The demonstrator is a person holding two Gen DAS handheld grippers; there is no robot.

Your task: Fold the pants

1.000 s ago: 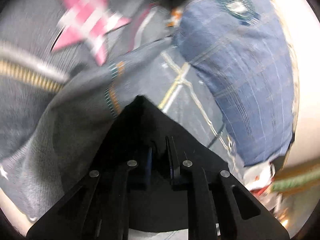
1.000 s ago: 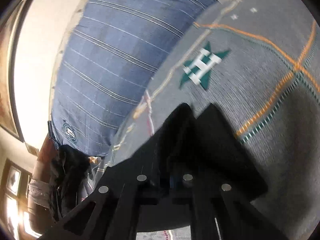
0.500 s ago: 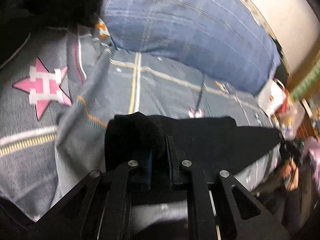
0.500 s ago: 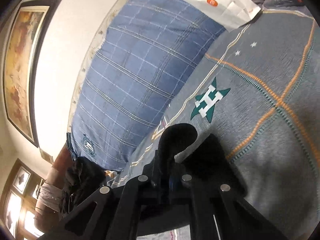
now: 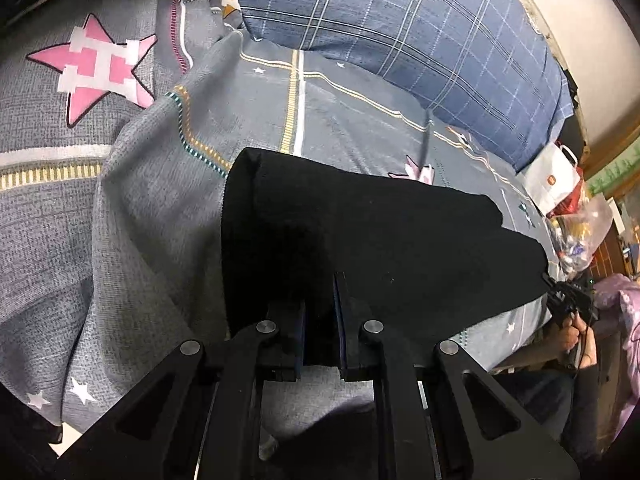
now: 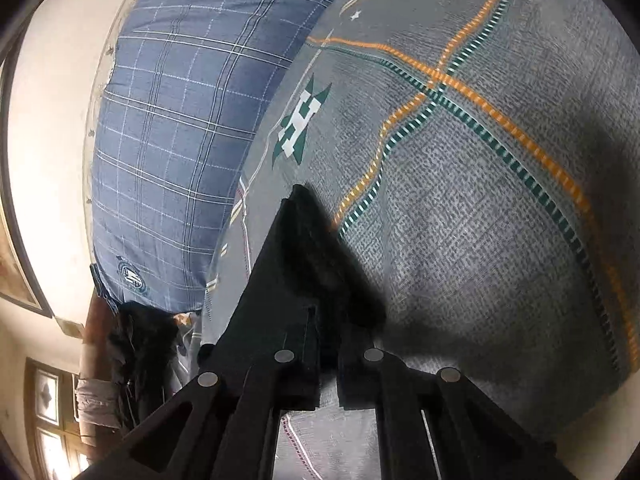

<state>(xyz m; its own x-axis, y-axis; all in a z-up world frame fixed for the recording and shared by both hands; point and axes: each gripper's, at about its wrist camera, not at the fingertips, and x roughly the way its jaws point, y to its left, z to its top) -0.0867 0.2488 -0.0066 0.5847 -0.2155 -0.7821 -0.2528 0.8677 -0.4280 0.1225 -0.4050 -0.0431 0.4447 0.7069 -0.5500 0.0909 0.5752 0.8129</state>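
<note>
The black pants (image 5: 380, 240) stretch as a taut band from my left gripper (image 5: 320, 320) across the grey bedspread (image 5: 140, 220) toward the right of the left wrist view. My left gripper is shut on one end of the band, the cloth bunched between its pads. In the right wrist view my right gripper (image 6: 326, 344) is shut on the other end of the pants (image 6: 308, 248), which rises in a dark fold ahead of the fingers above the bedspread (image 6: 480, 208). At the right edge of the left wrist view a hand holds the other gripper (image 5: 568, 300).
A blue checked pillow (image 5: 420, 40) lies along the wall at the head of the bed, also in the right wrist view as the pillow (image 6: 180, 120). White and clear plastic bags (image 5: 560, 184) sit at the bed's far right. Dark clothing (image 6: 136, 344) is piled beside the pillow.
Both grippers have swung and sunk toward the bed with the pants in them. The left one rolled, so the pants now show spread out as a wide band.
</note>
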